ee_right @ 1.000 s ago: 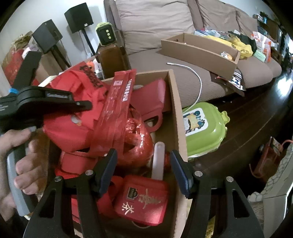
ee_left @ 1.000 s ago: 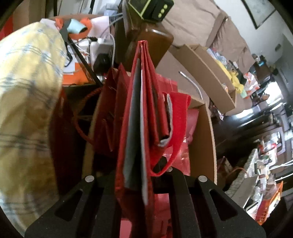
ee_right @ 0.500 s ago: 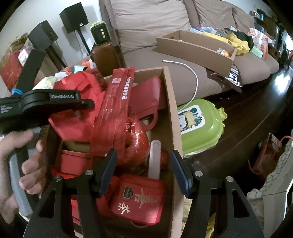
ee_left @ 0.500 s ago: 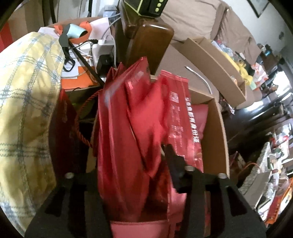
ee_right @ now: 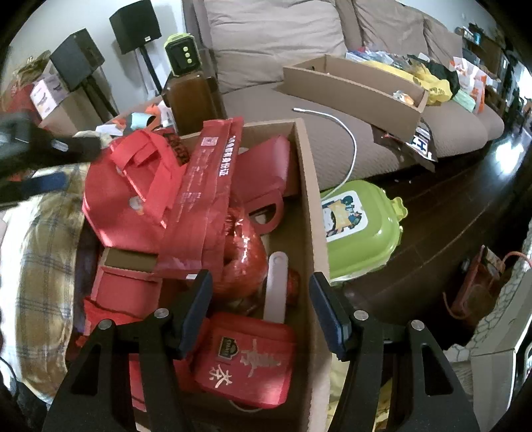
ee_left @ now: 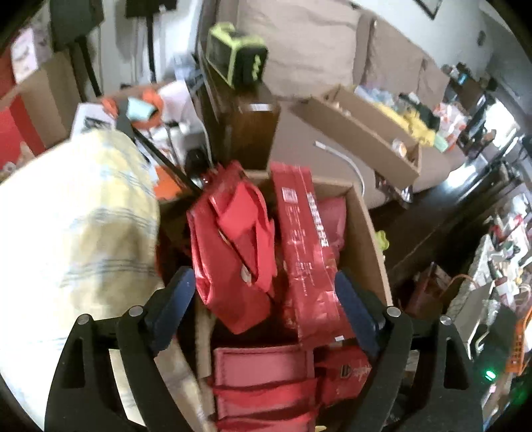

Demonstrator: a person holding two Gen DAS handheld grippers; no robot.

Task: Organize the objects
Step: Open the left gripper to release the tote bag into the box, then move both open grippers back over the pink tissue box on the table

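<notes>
The left gripper (ee_left: 262,299) has just been opening and is wide now, holding nothing, above the red bags (ee_left: 232,246) in the box (ee_left: 362,239). The right gripper (ee_right: 259,305) is half open and empty over the same box. A brown bottle (ee_right: 193,99) stands behind it, a green case (ee_right: 362,229) beside it.

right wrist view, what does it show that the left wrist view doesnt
Only the right wrist view shows the green lidded container on the floor beside the cardboard box, most of it anyway, plus the two black speakers and the white strip inside the box.

Only the left wrist view shows the left gripper head-on, jaws apart, just opened, gripping nothing.

Both show the red bags packed in the box, the brown bottle, the sofa and the white cable.
</notes>
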